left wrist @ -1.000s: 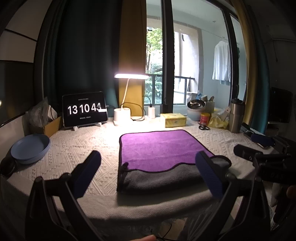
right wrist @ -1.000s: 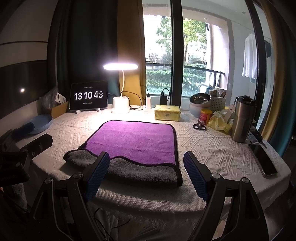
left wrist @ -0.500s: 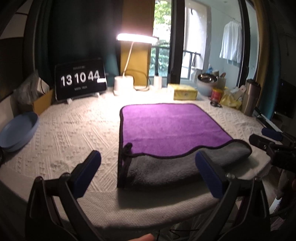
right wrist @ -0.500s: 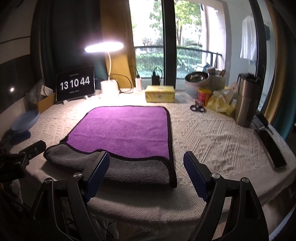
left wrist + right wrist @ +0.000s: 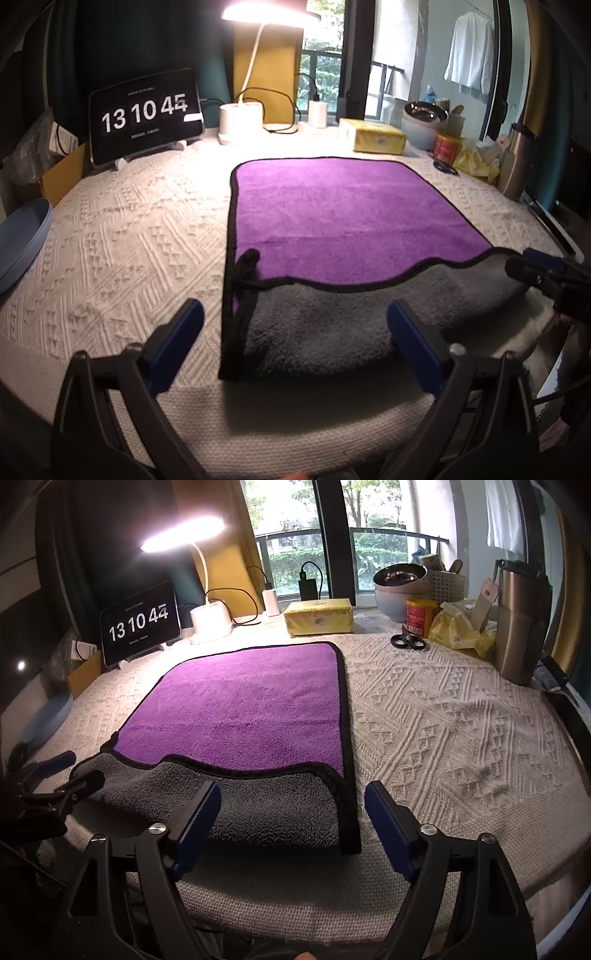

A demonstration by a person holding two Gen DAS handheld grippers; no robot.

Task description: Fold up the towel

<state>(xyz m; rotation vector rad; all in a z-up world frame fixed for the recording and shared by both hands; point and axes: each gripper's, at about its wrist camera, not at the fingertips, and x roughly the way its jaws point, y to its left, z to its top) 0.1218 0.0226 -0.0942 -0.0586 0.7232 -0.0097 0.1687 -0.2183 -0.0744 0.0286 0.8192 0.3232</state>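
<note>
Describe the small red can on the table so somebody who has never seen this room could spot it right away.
Start at the window side of the table, at its far right, where a tall steel tumbler stands. To the tumbler's left, past a crumpled yellow bag, sits the red can, in front of a grey bowl. It is the only red thing there, short and round, with black scissors lying just before it.

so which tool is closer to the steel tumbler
Right. The right tool hangs at the towel's near right corner, on the tumbler's side; the left tool is at the near left corner.
</note>
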